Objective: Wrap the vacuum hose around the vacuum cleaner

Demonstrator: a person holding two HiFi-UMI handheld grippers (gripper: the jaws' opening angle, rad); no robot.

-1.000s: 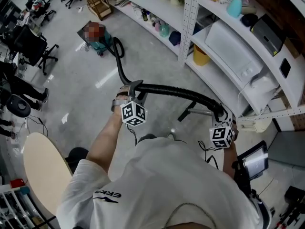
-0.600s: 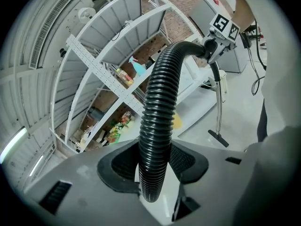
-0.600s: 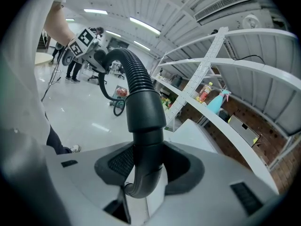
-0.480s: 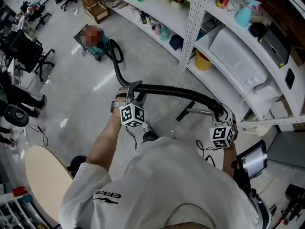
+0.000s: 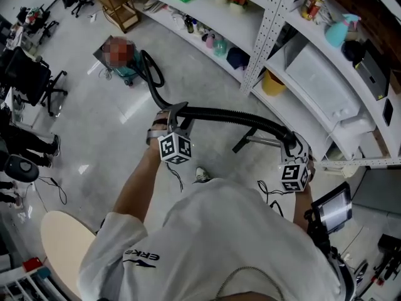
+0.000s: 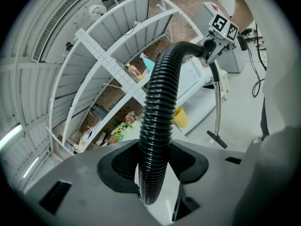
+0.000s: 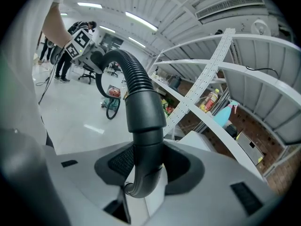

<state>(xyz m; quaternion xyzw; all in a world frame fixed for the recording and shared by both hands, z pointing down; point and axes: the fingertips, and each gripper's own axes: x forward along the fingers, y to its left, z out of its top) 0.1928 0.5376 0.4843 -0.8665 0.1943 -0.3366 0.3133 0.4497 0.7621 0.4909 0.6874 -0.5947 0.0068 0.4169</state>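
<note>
A black ribbed vacuum hose (image 5: 225, 116) spans between both grippers, held above the floor. My left gripper (image 5: 176, 123) is shut on the ribbed part of the hose (image 6: 157, 126). My right gripper (image 5: 294, 150) is shut on the smooth black handle end of the hose (image 7: 145, 140), from which a metal wand (image 5: 262, 142) with a floor nozzle hangs. The hose runs on past the left gripper down to the teal vacuum cleaner (image 5: 128, 64) standing on the floor far ahead, also visible in the right gripper view as the vacuum cleaner (image 7: 113, 94).
White metal shelving (image 5: 294, 49) with bottles, a yellow tub and white boxes runs along the right. Office chairs (image 5: 31, 74) and people's legs stand at the left. A round beige tabletop (image 5: 62, 246) sits at lower left. The person's torso fills the bottom.
Both grippers have moved forward across the room with the hose still in them; the shelving and floor have shifted in view, and the vacuum cleaner sits a little nearer.
</note>
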